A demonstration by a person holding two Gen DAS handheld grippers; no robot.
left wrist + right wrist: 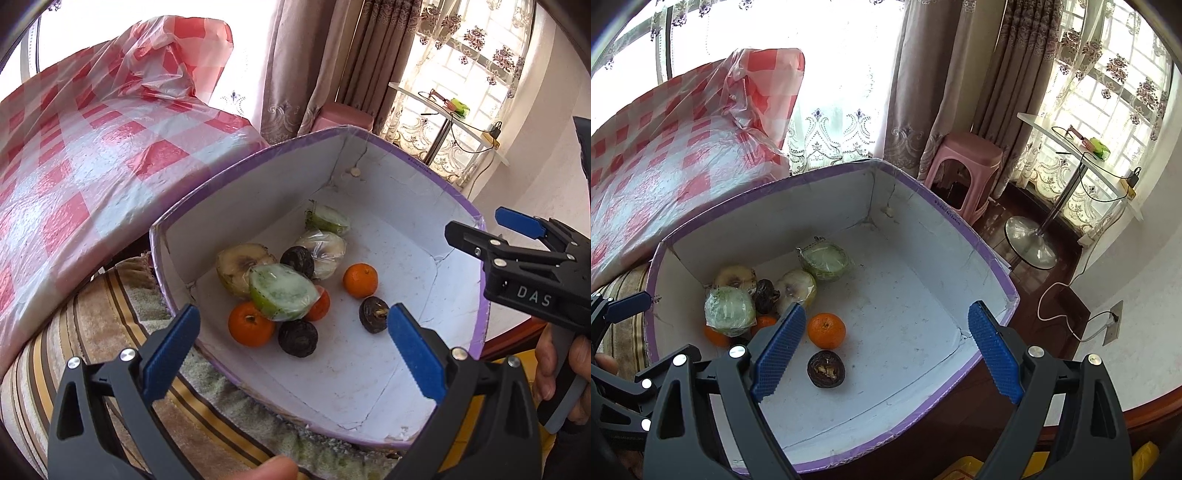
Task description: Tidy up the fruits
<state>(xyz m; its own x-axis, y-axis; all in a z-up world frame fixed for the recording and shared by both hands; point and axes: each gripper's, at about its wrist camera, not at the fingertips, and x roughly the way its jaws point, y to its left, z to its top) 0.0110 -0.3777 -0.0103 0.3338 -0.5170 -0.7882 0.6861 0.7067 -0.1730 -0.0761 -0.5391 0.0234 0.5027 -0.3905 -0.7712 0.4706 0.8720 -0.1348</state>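
Observation:
A purple-rimmed white cardboard box [369,398] [923,236] holds fruit: several oranges [360,280] [826,330], dark wrinkled fruits [373,314] [826,368], green halves wrapped in film [282,291] [729,311] and pale cut fruit [240,266]. My left gripper [291,343] is open and empty above the box's near rim. My right gripper [886,354] is open and empty over the box, above the orange and a dark fruit. The right gripper also shows in the left wrist view [517,240] at the box's right rim.
A bundle in red-checked plastic [92,140] [683,147] lies left of the box on a striped cushion [110,317]. A pink stool [967,166], a glass side table [1078,155], curtains and a wall socket with cable [1112,321] stand beyond.

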